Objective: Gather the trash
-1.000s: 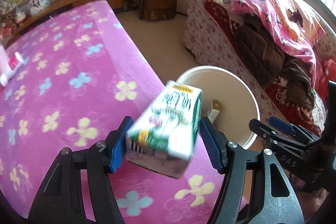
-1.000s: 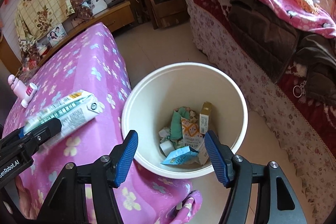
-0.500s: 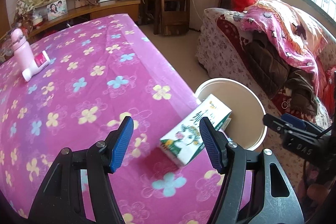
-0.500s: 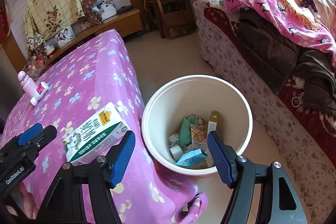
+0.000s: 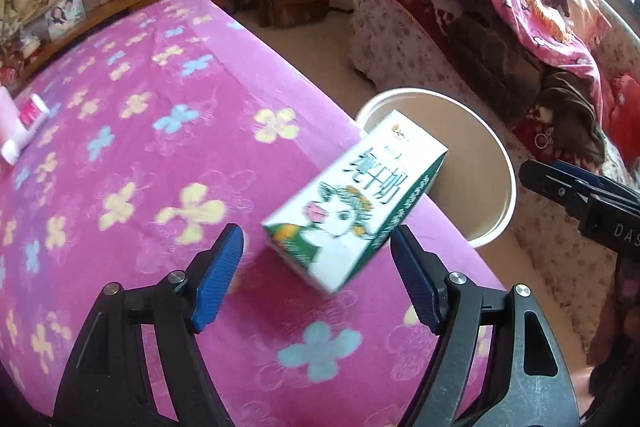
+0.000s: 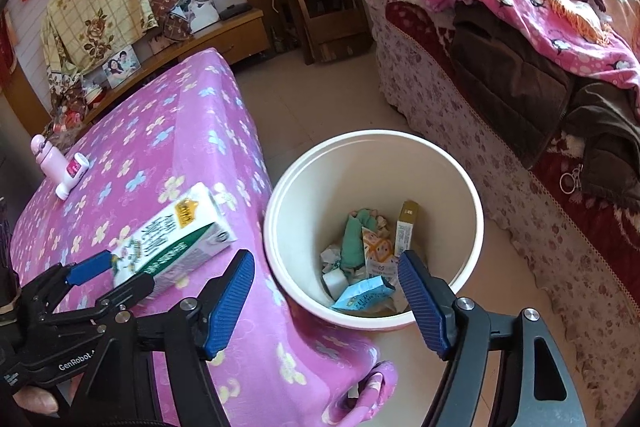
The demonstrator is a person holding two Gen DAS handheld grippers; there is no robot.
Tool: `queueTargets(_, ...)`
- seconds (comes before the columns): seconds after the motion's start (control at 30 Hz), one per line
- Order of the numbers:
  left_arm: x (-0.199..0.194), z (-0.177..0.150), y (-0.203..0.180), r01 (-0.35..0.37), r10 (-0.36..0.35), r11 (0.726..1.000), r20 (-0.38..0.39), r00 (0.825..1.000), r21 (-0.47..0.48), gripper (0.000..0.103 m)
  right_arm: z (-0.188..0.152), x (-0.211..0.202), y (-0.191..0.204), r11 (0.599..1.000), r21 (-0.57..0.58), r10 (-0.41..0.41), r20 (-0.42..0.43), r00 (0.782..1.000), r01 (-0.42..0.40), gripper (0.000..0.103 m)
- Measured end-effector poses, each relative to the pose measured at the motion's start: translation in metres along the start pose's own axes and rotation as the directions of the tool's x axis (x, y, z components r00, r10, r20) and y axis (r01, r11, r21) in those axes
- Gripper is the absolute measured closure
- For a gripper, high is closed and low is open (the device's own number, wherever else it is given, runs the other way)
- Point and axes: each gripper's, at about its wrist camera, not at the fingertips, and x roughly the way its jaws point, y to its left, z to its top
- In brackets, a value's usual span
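One carton (image 5: 356, 199) end behind fingers (image 6: 90, 267)

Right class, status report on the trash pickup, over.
Both claws open: left, right. Carton on table by left claw, not binned. Bin beside table, unobstructed.

- The milk carton (image 5: 356, 199), clamped in the left claw (image 5: 316, 275) a second ago, is now lying flat on the pink flowered surface (image 5: 160, 155), near its edge beside the white bin (image 5: 496, 163).
- The left claw's jaws are standing wide apart now, and whether the right pad touches the carton is unclear.
- The right claw (image 6: 326, 301) is sitting a little farther back from the bin than a second ago, with more floor showing in its view.
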Motion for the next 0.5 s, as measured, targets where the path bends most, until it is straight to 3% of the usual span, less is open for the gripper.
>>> queueTargets(0.13,0.015,0.006,-0.015,0.047,-0.047,0.999,-0.016,0.999,0.008,0.036,0.001,0.006,-0.014,0.999,0.031,-0.006,-0.003,1.000,0.006,0.031)
queueTargets(0.27,0.025,0.022,-0.034,0.129,-0.129,0.992,-0.022,0.991,-0.005,0.036,0.003,0.009,-0.028,0.998,0.059,-0.026,-0.002,1.000,0.026,0.031)
queueTargets(0.43,0.031,0.038,-0.041,0.229,-0.232,0.969,-0.014,0.973,-0.094,0.036,0.005,0.007,-0.041,0.996,0.085,-0.039,0.002,0.999,0.038,0.031)
queueTargets(0.5,0.031,0.039,-0.040,0.230,-0.232,0.968,-0.012,0.973,-0.099,0.036,0.005,0.007,-0.043,0.995,0.089,-0.037,0.002,0.999,0.037,0.031)
